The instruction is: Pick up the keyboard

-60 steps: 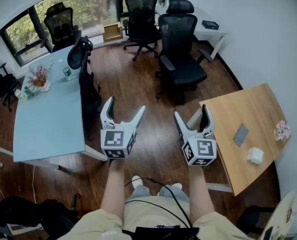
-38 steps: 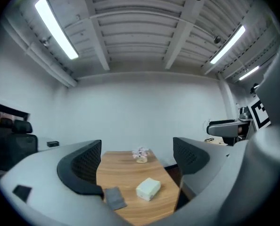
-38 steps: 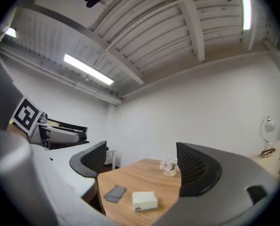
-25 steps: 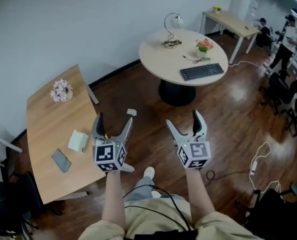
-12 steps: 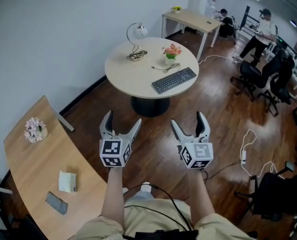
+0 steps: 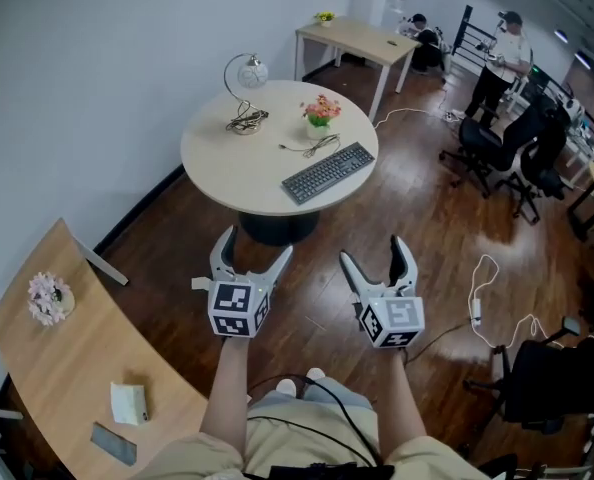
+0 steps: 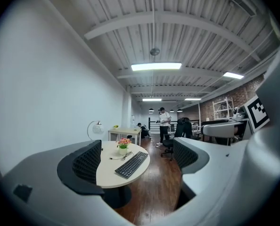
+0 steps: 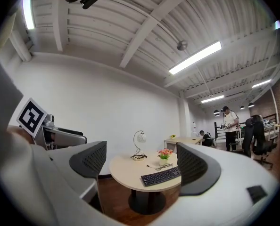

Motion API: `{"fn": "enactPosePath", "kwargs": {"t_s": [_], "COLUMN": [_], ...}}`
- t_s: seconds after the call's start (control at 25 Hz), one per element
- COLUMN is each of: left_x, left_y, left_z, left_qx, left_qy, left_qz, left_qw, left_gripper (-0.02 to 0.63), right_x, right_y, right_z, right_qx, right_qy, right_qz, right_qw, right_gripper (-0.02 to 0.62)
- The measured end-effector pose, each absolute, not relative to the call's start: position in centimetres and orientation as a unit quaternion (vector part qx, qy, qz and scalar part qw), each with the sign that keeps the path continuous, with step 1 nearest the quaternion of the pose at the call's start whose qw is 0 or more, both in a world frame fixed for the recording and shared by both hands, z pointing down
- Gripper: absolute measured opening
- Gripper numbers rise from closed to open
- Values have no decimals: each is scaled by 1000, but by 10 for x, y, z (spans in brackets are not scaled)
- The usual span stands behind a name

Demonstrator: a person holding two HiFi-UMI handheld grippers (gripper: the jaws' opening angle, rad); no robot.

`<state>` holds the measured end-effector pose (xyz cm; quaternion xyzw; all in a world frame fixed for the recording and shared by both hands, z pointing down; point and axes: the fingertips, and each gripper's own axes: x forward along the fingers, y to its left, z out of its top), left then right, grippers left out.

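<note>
A black keyboard (image 6: 328,172) lies on the right part of a round beige table (image 6: 232,168), its cable running up towards a small pot of pink flowers (image 6: 320,113). The keyboard (image 7: 132,163) also shows between the jaws in the left gripper view, and the keyboard (image 8: 160,175) in the right gripper view too. My left gripper (image 6: 253,247) and right gripper (image 6: 372,252) are both open and empty, held over the wooden floor well short of the table.
A desk lamp (image 6: 243,78) stands at the table's far left. A wooden desk (image 6: 67,368) with flowers, a box and a phone is at my left. Office chairs (image 6: 507,148), a floor cable (image 6: 480,288) and a standing person (image 6: 497,63) are to the right.
The view has swung from office chairs round to the round table, which now sits closer and more central. Both grippers stay open and empty.
</note>
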<state>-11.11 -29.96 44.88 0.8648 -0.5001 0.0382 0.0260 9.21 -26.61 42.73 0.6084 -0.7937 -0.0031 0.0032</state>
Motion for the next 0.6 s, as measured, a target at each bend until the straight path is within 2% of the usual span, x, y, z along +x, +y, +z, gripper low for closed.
{"fn": "enactPosePath", "kwargs": {"t_s": [0.36,0.6], "left_x": [-62,-22], "left_y": [-392,-482], "left_z": [459,412], "left_qx": [875,869], "left_qy": [-481,-494], "left_qz": [54,35], "left_qw": [11,-26], "left_gripper": [462,462], "right_x": [135,196], "right_y": [-362,-459], "right_z": [441,407], "right_qx": [615,614], "right_qy": [-789,-788], "right_qz": [1,-10], "right_qw": [-19,-53], "right_gripper": [477,477]}}
